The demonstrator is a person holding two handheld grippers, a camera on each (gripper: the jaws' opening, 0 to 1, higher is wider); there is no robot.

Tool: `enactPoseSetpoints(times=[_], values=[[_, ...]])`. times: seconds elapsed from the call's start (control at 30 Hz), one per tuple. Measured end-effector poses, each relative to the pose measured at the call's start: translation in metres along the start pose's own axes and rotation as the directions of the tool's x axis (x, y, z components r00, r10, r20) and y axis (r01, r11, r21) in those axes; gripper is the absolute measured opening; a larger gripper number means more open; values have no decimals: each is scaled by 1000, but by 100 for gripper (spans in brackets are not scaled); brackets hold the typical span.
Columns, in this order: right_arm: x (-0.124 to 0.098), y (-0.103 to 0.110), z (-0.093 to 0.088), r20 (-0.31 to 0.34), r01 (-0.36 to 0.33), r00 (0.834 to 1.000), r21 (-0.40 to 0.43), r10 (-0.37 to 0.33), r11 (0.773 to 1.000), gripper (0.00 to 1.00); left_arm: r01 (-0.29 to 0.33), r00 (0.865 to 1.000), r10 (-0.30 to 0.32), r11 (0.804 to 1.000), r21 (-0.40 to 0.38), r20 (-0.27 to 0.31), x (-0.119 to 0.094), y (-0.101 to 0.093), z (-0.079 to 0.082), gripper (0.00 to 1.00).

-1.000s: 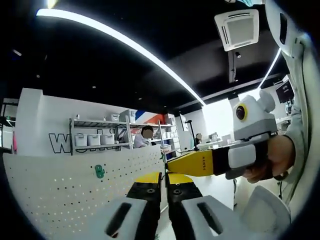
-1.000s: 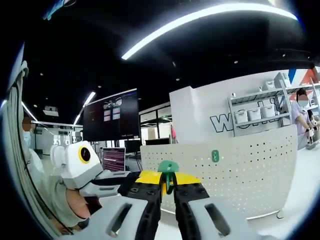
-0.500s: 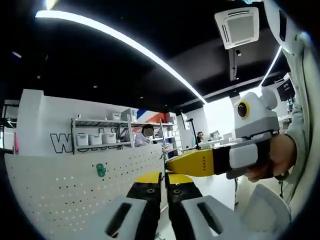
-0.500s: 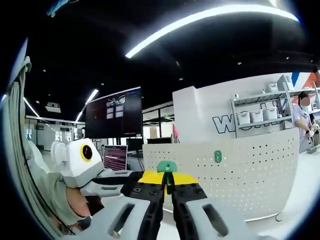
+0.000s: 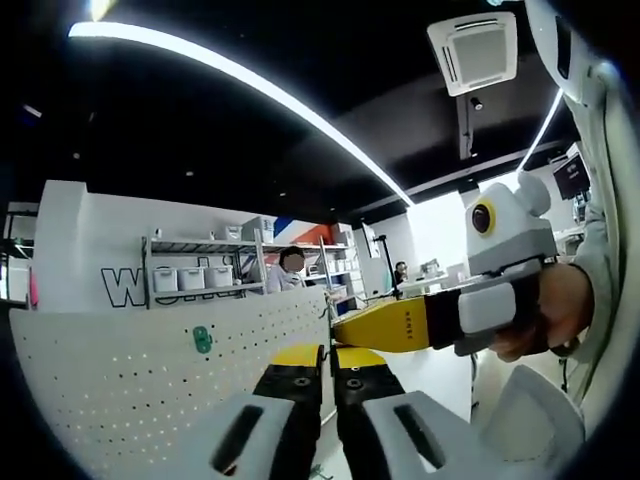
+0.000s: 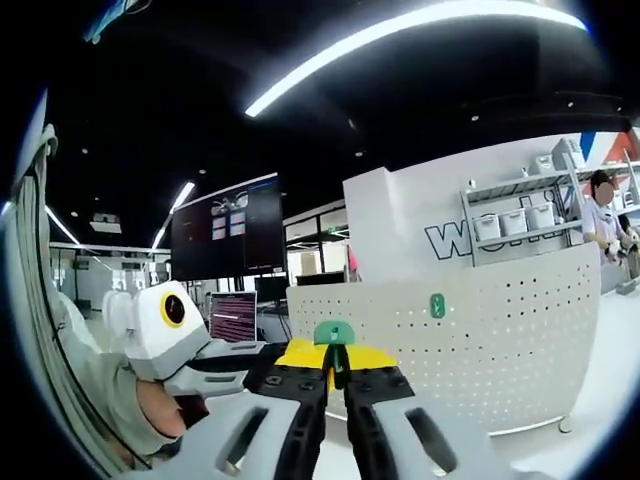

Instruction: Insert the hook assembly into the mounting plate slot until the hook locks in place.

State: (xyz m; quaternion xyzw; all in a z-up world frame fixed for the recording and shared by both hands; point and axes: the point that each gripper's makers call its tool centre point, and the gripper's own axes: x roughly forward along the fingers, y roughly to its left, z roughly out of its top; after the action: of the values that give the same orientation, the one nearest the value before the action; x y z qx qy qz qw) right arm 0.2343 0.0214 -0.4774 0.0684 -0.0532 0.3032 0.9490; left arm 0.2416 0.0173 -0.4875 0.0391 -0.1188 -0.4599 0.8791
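The white perforated mounting plate [image 5: 150,370] stands upright on the left in the left gripper view, with one green hook [image 5: 201,340] mounted on it. My left gripper [image 5: 328,357] is shut, its yellow tips at the plate's right edge; I cannot tell whether they pinch it. The right gripper [image 5: 395,325] reaches in from the right, held by a hand [image 5: 560,312]. In the right gripper view my right gripper [image 6: 335,356] is shut on a green hook assembly [image 6: 334,334], held short of the plate [image 6: 510,350]. The mounted hook [image 6: 436,305] sits up and to the right. The left gripper [image 6: 170,335] is at the left.
A shelf with white bins [image 5: 190,277] and a person [image 5: 291,268] stand behind the plate. A dark wall screen [image 6: 225,238] and a laptop [image 6: 232,318] lie behind the left gripper. The plate rests on a small foot [image 6: 566,424] on a white table.
The green hook in my right jaws sits straighter and more centred than a second ago. Both views have shifted only slightly; the plate and left gripper hold their places.
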Motion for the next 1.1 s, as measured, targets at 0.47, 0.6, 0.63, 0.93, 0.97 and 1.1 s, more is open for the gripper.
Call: enactPoseSetpoints(times=[0.47,0.6,0.63,0.93,0.97,1.1], values=[[0,4,3,5,-11,1000,-73,11,997,1,0,1000,0,1000,14,5,-1,-1,3,3],[0,6,4,-5,-17,1000,-127,16,992,1,-1,1000,1,1000,2,9,-2,-1,4,3],[-1,7,5,-4,-19,1000,-145,19,989,0,-1,1000,1,1000,-3,12,-2,-2,4,3],[-1,9,8,7,-18,1000,-175,19,984,0,-12,999,13,999,-33,29,-5,0,7,5],[-1,8,8,11,-16,1000,-158,18,987,0,-13,1000,14,999,-31,27,-6,-1,6,6],[-1,5,9,16,-9,1000,-131,11,991,0,-23,999,24,999,-29,22,-8,0,5,11]])
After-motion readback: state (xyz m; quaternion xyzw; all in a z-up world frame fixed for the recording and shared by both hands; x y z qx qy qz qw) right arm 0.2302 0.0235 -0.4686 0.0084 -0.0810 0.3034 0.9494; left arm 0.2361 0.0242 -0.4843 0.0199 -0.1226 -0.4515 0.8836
